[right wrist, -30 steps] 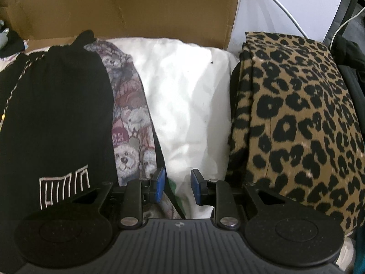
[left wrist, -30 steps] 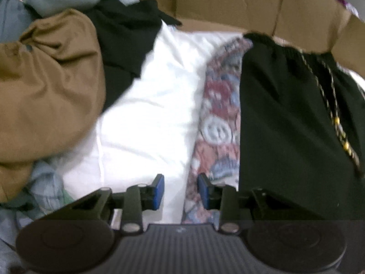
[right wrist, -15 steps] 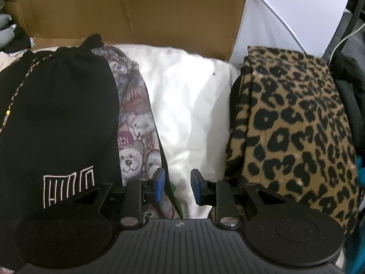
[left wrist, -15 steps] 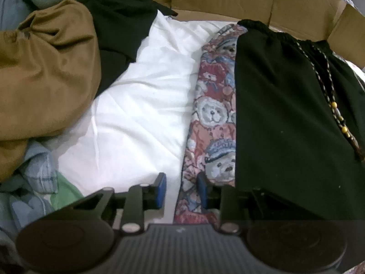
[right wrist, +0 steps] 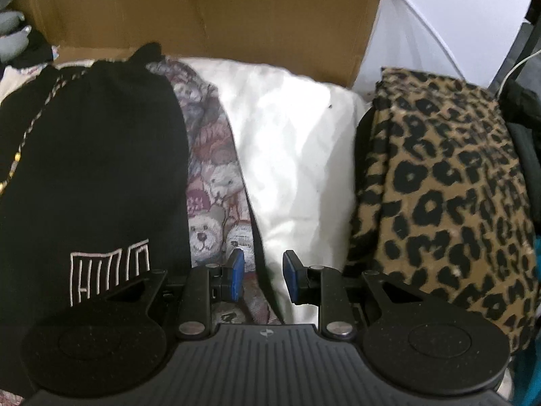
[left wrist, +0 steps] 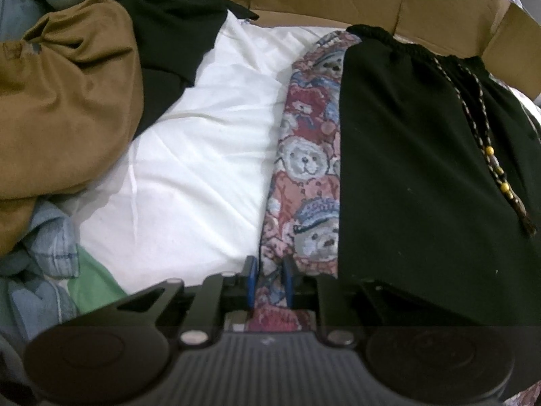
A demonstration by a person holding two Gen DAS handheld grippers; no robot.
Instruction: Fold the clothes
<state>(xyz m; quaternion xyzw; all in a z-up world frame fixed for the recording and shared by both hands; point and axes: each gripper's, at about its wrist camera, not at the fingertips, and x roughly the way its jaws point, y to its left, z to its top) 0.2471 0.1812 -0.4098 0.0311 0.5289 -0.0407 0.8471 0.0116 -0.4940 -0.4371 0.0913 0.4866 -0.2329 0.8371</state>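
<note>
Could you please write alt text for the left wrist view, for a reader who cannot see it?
The left gripper is closing on the edge of a teddy-bear-print fabric, which lies between its blue pads. A black drawstring garment covers that fabric's right side on a white sheet, with a brown garment heaped left.

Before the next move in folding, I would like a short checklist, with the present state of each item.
1. Left tool on the teddy-bear print cloth: ok, the cloth's edge sits between its closing jaws.
2. Right tool gripping cloth: not ok, jaws apart, pads pressing nothing.
3. Black drawstring garment lying flat on the bear cloth: ok.
4. Beaded drawstring away from both tools: ok.
5. Leopard-print garment clear of the bear cloth: ok, white bedding lies between.
6. Left grip firm enough to lift: cannot tell.
</note>
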